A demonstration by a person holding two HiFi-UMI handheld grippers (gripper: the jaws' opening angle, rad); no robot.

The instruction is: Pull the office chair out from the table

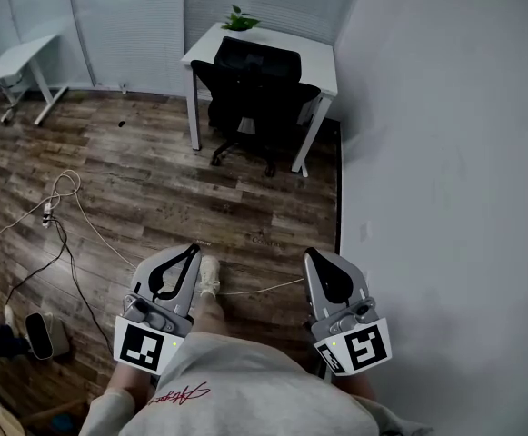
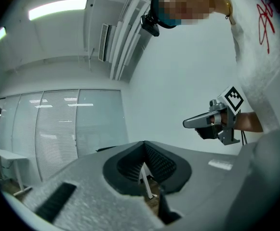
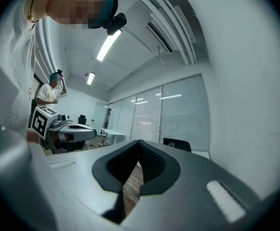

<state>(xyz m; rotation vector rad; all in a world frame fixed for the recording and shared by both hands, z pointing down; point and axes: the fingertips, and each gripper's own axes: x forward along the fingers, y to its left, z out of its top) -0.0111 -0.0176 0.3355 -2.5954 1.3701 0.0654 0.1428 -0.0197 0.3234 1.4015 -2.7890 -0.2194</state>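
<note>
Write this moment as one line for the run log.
chair: tucked under table, untouched | left gripper: shut, empty | right gripper: shut, empty | both far from chair

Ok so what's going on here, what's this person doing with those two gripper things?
A person holds a left gripper and a right gripper, both shut and empty, pointed ahead. The black office chair sits tucked under the white table across the room, well away from both grippers. Nothing grips the chair yet, so pulling it out has not begun.
</note>
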